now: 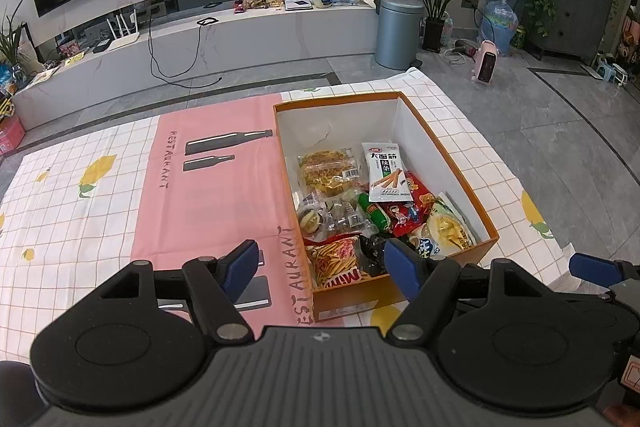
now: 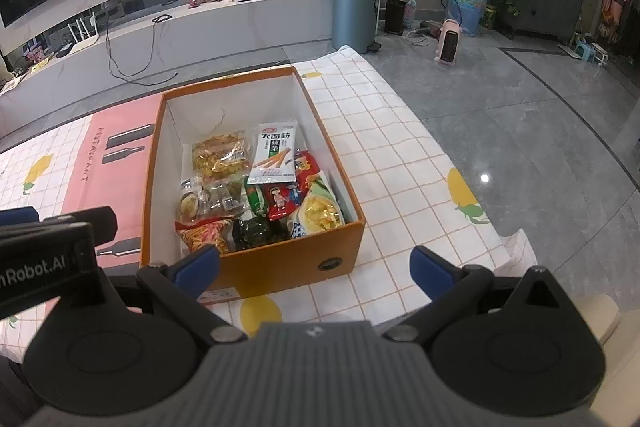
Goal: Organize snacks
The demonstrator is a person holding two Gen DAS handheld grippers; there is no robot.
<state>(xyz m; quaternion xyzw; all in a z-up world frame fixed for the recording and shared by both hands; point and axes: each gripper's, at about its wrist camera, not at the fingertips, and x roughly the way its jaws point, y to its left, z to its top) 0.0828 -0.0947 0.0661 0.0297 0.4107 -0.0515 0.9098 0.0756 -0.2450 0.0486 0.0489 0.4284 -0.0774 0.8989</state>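
Apparently sorted | snacks [image 1: 372, 211] piled inside orange box [image 1: 452, 163], table bare | left gripper [image 1: 324, 267] and right gripper [image 2: 316, 267] spread, empty, hovering short of box

A box [image 1: 448, 163] stood on the cloth-covered counter [image 1: 80, 203], toward its three-o'clock side, with the snacks inside crowded into its six-o'clock half. A tall packet [image 1: 386, 171] lay on top of the pile near the middle, a clear bag [image 1: 328, 173] just at its nine o'clock, and a packet of sticks [image 1: 336, 261] in the near corner. The left gripper [image 1: 324, 273] hung over the box's near edge, with the right gripper [image 2: 316, 271] at its three o'clock. Beyond the counter at twelve o'clock a bin [image 1: 398, 31] stood on the floor before a low shelf [image 1: 240, 39].
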